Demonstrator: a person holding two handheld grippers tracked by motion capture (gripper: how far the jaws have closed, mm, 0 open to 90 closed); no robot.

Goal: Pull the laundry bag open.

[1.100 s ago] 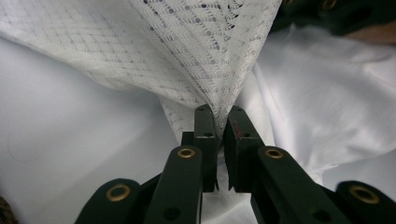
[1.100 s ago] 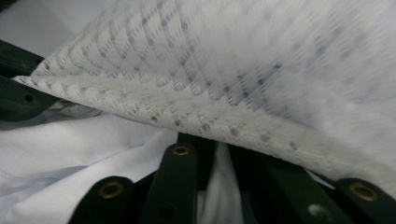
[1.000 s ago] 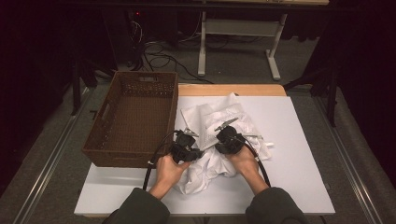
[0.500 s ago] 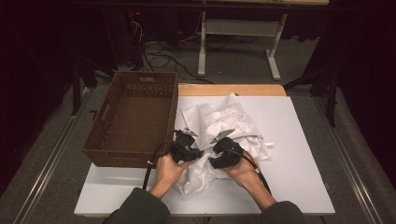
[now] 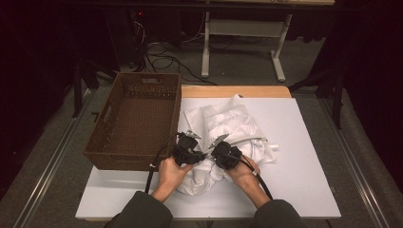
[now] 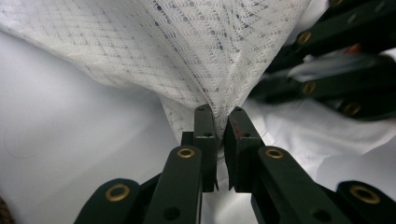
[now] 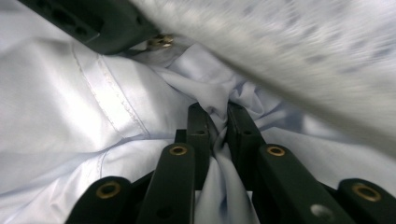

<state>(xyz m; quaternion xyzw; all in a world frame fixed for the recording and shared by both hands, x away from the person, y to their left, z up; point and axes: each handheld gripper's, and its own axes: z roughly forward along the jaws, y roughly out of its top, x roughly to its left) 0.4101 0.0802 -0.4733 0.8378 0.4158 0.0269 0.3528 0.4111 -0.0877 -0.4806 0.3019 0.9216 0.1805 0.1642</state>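
Note:
A heap of white cloth lies in the middle of the white table. My left gripper is at the heap's near left and is shut on a pinch of white lace fabric, which rises taut from the jaws. Just to its right, my right gripper has its jaws pressed on a fold of smooth pale cloth; they have just been closing. The two grippers nearly touch, and each is seen in the other's view: the right gripper and the left gripper.
A brown wicker basket stands on the table's left side, right beside my left hand. Bare table surface lies to the right of the cloth and along the near edge. Beyond the table are a desk frame and floor cables.
My right gripper has moved left and nearer to the person, down onto the cloth close beside the left gripper. The left hand has stayed put.

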